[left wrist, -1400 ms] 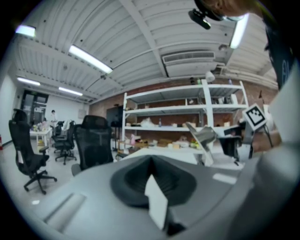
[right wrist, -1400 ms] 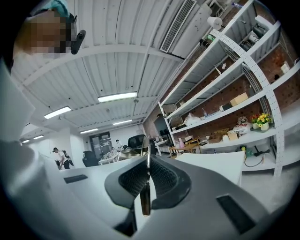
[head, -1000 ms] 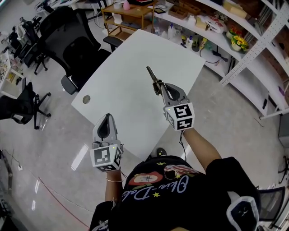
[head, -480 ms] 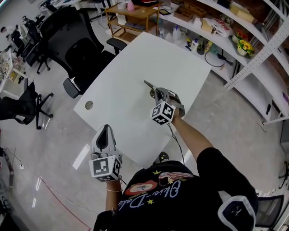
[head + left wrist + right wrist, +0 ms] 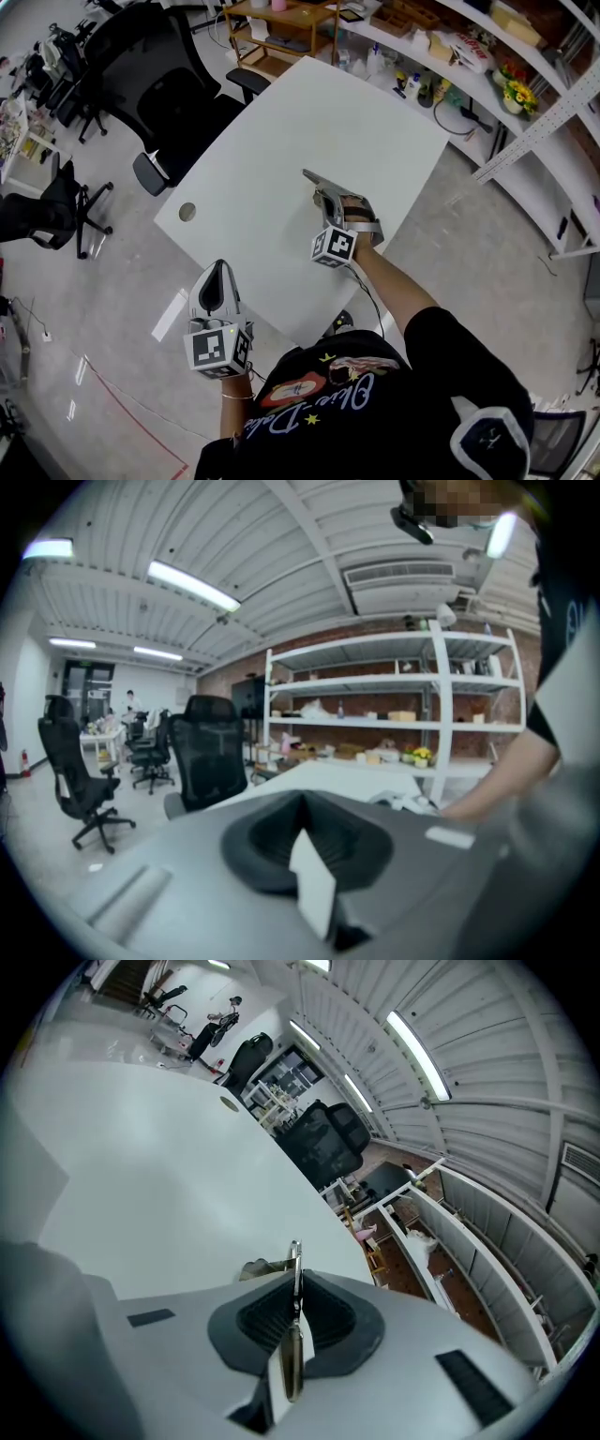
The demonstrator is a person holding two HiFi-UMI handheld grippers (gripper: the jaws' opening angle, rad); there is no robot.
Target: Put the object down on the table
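Observation:
My right gripper (image 5: 328, 199) is shut on a thin flat metal piece (image 5: 314, 180) that sticks out past its tips toward the far left. It is held low over the white table (image 5: 281, 103), right of the middle; I cannot tell whether it touches the top. In the right gripper view the metal piece (image 5: 294, 1265) stands edge-on between the black pads (image 5: 323, 1316) of the right gripper (image 5: 294, 1288). My left gripper (image 5: 217, 270) hangs off the table's near-left edge, over the floor, shut with nothing in it. The left gripper view shows the left gripper (image 5: 305, 841) pointing toward the shelves.
A round cable hole (image 5: 187, 212) sits near the table's left corner. Black office chairs (image 5: 155, 84) stand to the left. A wooden cart (image 5: 281, 23) is beyond the far corner. Long shelves (image 5: 469, 56) with boxes, bottles and flowers run along the right.
The right gripper has come down from well above the table to just over its top, rolling sideways with the metal piece still gripped. The left gripper has barely moved.

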